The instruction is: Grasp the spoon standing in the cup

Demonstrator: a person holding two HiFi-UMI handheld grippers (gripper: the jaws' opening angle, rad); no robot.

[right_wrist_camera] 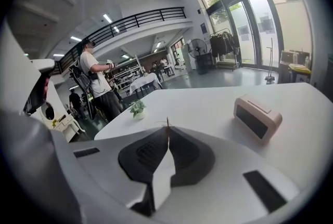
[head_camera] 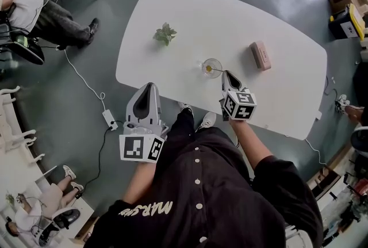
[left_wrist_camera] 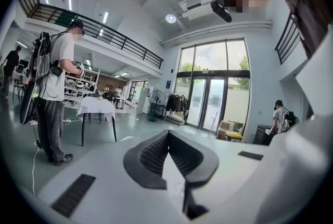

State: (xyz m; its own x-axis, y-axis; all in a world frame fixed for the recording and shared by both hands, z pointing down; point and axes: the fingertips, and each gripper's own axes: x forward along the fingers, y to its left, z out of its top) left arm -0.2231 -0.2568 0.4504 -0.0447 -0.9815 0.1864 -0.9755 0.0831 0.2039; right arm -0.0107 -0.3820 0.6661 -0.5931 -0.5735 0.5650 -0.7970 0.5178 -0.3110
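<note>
While the right gripper (head_camera: 228,75) is pinching the spoon (head_camera: 218,71) by its handle tip, jaws almost touching, the spoon is leaning in the cup (head_camera: 211,66) on the table (head_camera: 276,28). To my eye a sideways tug is risking tipping the cup, or the thin handle slipping free. The left gripper (head_camera: 148,87) is hanging shut and empty.

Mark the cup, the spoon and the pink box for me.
cup (head_camera: 203,65), head view, left rim.
spoon (head_camera: 216,71), head view, mid handle.
pink box (right_wrist_camera: 251,123), right gripper view, dark front face.
</note>
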